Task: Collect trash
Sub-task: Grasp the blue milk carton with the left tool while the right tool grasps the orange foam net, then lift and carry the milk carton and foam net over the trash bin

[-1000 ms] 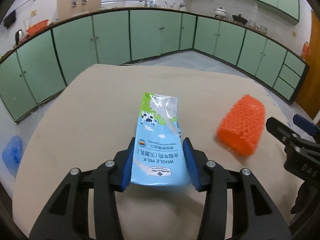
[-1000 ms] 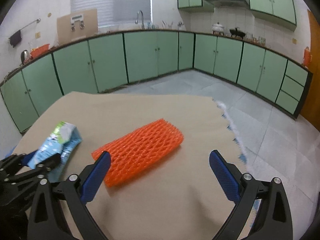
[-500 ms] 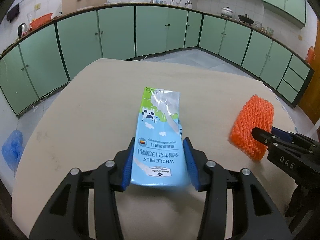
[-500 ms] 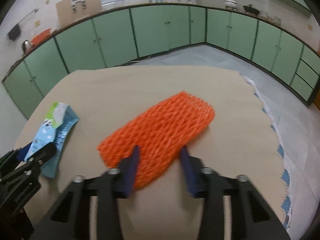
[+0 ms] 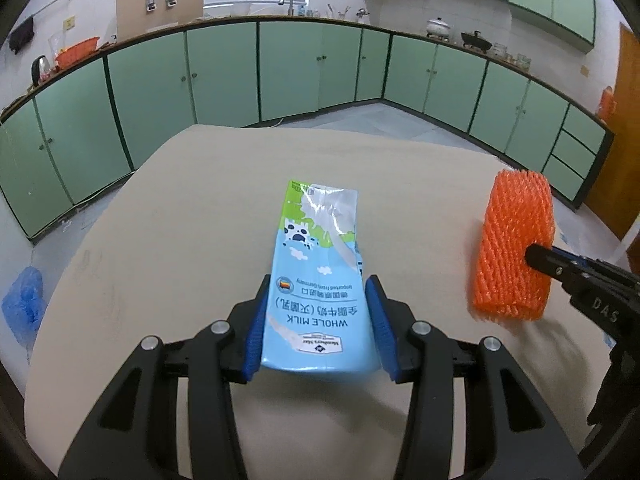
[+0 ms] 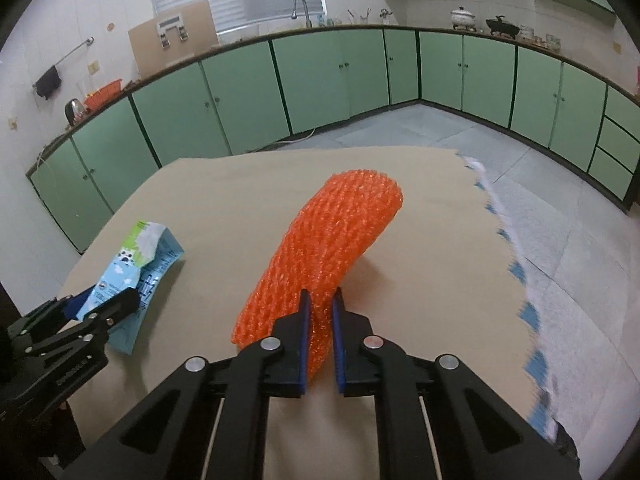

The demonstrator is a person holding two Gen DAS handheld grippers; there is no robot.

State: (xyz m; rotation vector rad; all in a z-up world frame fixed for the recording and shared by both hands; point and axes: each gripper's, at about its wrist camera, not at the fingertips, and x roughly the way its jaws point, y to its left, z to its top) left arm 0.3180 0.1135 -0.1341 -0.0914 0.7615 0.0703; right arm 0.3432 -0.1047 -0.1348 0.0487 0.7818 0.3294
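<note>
My left gripper (image 5: 318,320) is shut on a flattened blue milk carton (image 5: 316,280) marked WHOLE MILK, held just above the beige table (image 5: 180,216). The carton also shows in the right wrist view (image 6: 136,264), gripped by the left gripper (image 6: 100,308). My right gripper (image 6: 320,320) is shut on an orange foam net sleeve (image 6: 332,236) and holds it lifted and tilted above the table. The sleeve also shows at the right of the left wrist view (image 5: 514,240), with the right gripper's fingers (image 5: 548,260) pinching it.
The table's right edge has a white and blue patterned cloth (image 6: 520,272) under the beige cover. Green kitchen cabinets (image 5: 280,72) run along the far walls across a tiled floor. A blue plastic bag (image 5: 24,304) lies on the floor to the left.
My right gripper closed from wide open onto the orange net sleeve and lifted it off the table. My left gripper kept its hold on the milk carton.
</note>
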